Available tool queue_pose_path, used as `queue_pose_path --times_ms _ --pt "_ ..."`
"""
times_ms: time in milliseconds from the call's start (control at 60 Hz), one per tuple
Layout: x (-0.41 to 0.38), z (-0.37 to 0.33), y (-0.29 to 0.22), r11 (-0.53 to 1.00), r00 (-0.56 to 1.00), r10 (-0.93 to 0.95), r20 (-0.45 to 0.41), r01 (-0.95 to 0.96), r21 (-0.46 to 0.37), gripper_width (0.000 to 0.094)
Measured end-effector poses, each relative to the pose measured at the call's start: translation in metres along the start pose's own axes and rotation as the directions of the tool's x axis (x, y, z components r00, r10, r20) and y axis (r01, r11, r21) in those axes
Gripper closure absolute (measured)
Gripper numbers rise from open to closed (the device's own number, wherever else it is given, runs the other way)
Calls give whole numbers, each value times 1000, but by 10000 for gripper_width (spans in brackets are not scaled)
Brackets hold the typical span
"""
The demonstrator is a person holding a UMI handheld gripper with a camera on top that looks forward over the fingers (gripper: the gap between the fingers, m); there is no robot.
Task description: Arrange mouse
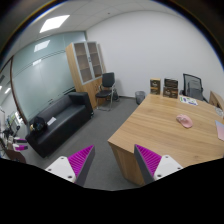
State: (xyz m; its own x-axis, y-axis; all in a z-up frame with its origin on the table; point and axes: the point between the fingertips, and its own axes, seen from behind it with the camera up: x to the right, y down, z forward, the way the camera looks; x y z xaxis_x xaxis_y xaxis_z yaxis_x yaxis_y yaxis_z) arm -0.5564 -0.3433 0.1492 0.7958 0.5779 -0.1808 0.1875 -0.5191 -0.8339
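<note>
A pink mouse [184,120] lies on a wooden desk [150,125], towards its far right side. My gripper [114,160] is held high and well back from the desk, off its near corner, with the mouse far beyond the fingers. The two fingers with magenta pads [80,158] stand wide apart with nothing between them; only the grey floor and the desk's corner show in the gap.
A black sofa [60,122] stands along the glass wall at the left. A wooden cabinet [86,68] and a chair [107,90] stand at the back. Another chair [193,87], boxes [163,87] and papers [188,99] are at the desk's far end. Grey floor [100,125] lies between sofa and desk.
</note>
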Motion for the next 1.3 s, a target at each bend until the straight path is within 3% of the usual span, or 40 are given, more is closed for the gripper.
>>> queue_pose_path --times_ms 317,633,900,1067,1300 --pt "59 9 -1 999 994 50 -99 -49 13 111" --pt "248 51 3 993 955 113 -273 -113 15 115" --pt "382 119 -29 999 952 37 -304 -26 41 120" --pt "420 152 -45 997 959 -71 -275 80 21 126" --pt "451 188 -52 999 966 -30 -258 37 22 122"
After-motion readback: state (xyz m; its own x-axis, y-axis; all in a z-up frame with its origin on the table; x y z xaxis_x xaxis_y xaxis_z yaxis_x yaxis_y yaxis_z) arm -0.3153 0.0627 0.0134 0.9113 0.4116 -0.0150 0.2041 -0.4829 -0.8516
